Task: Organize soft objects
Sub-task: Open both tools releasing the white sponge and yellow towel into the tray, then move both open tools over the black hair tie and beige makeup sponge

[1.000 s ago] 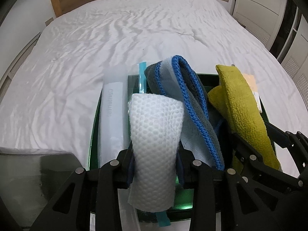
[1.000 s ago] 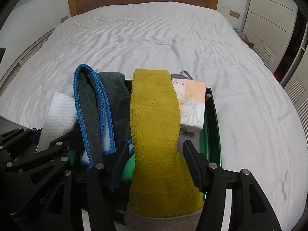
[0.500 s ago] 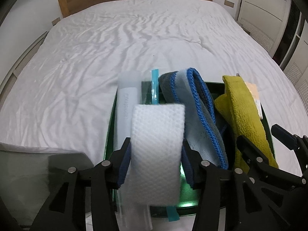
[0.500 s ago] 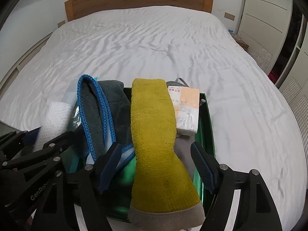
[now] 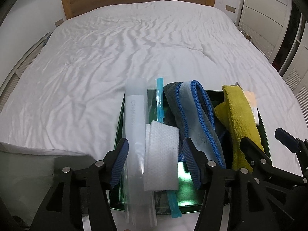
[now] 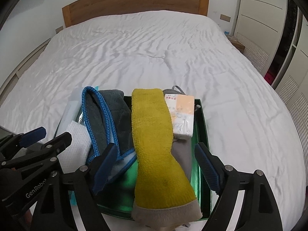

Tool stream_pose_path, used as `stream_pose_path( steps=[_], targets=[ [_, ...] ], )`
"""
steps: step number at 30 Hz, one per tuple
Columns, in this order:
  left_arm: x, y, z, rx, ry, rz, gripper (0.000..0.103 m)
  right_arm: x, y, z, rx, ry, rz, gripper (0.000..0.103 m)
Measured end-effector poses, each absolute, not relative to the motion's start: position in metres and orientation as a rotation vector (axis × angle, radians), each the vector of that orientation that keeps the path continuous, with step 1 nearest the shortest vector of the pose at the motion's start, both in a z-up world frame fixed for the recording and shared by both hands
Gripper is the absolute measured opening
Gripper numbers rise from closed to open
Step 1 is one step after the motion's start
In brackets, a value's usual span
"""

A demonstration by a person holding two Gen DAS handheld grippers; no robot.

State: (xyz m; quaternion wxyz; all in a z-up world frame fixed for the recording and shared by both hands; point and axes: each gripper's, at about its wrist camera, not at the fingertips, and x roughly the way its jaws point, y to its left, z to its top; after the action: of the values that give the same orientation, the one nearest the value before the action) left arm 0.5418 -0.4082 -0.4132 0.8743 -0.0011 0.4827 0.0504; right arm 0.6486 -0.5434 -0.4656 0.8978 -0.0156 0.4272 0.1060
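Cloths fill a green box (image 6: 202,115) on the bed (image 5: 115,57): plastic sleeve (image 5: 134,115), white waffle cloth (image 5: 161,154), blue-edged grey towel (image 5: 198,115), yellow cloth (image 6: 154,134), tissue packet (image 6: 182,113). Left gripper (image 5: 154,165) and right gripper (image 6: 156,169) have just been opening (pads clear, gripping nothing), straddling the white and yellow cloths.

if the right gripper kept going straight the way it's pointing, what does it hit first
Most likely the yellow-green towel, lying between the open jaws of the right gripper and draped along the green box. The jaws have just been opening and no longer press it. Depth is unclear.

white cloth (image 5: 161,157) | grey-blue towel (image 5: 194,119) | yellow towel (image 6: 154,134) | all draped across green tray (image 6: 202,119)
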Motion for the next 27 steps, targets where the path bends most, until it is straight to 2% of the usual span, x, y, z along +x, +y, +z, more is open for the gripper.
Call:
stream_pose_path(
  steps=[4, 12, 21, 27],
  targets=[
    [0.542, -0.403, -0.41, -0.016, 0.998, 0.112, 0.066, 0.649, -0.547, -0.462, -0.019, 0.878, 0.217, 0.086],
    [0.541, -0.399, -0.404, -0.024, 0.981, 0.116, 0.066, 0.644, -0.544, -0.454, -0.026, 0.855, 0.215, 0.087],
    [0.539, -0.393, -0.391, -0.036, 0.953, 0.124, 0.067, 0.631, -0.545, -0.441, -0.028, 0.8, 0.203, 0.103],
    [0.535, -0.393, -0.379, -0.038, 0.927, 0.121, 0.067, 0.622, -0.544, -0.432, -0.038, 0.758, 0.194, 0.103]
  ],
)
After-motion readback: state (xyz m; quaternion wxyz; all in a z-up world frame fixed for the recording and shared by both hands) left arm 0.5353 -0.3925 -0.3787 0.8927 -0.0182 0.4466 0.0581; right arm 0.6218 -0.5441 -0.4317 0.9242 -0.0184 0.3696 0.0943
